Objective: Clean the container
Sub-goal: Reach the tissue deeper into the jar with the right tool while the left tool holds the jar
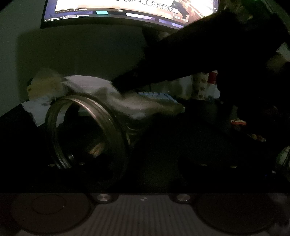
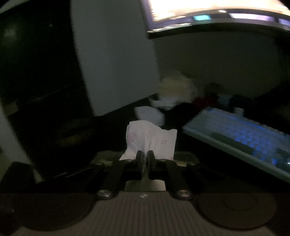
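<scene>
In the left wrist view a clear glass jar (image 1: 85, 134) lies on its side with its threaded mouth toward the camera, held between the dark fingers of my left gripper (image 1: 126, 163). The fingers are hard to see in the dim light. A white tissue (image 1: 126, 103) is blurred across the top of the jar, under the dark right gripper arm (image 1: 190, 59) that reaches in from the upper right. In the right wrist view my right gripper (image 2: 145, 154) is shut on a white tissue (image 2: 150, 139) with faint pink flowers.
A lit monitor (image 1: 126, 10) hangs over the dark desk. A backlit keyboard (image 2: 244, 141) lies at right. A dark tower (image 2: 39, 81) stands at left. A pale plush toy (image 1: 47, 85) and white papers (image 1: 34, 109) lie behind the jar.
</scene>
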